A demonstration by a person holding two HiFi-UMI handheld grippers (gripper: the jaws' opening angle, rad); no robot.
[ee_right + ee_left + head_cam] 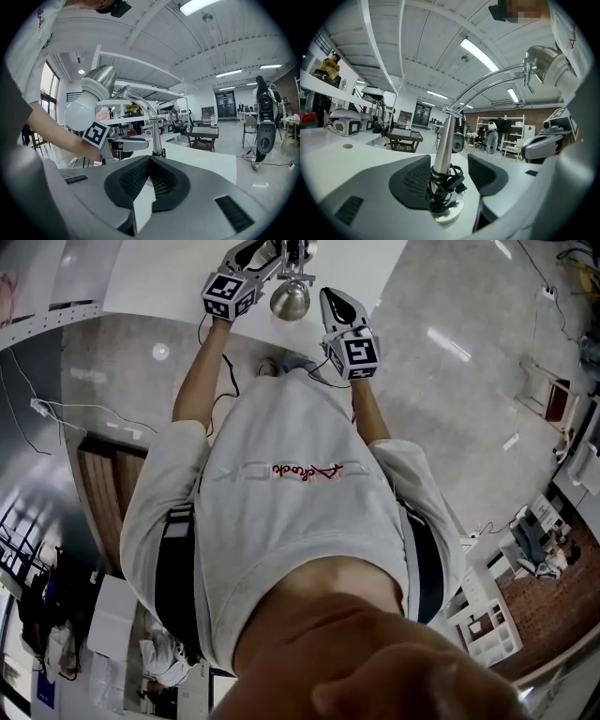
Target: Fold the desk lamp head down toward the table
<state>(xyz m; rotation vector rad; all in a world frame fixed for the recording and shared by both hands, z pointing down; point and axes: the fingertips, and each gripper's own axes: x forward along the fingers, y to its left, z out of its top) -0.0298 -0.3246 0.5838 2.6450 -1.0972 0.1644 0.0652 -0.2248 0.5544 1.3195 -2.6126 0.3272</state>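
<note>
Left gripper view, not head view, shows probable lamp cord (443, 187).

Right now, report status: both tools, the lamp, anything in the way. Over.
Left tool open, lamp post between its jaws, not gripped. Right tool shut, empty. Lamp head up, not yet folded. Cord bundled round the post foot.

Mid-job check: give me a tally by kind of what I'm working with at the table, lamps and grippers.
desk lamp: 1
grippers: 2 (left gripper open, the lamp's pole between its jaws; right gripper shut and empty)
Total: 3
</note>
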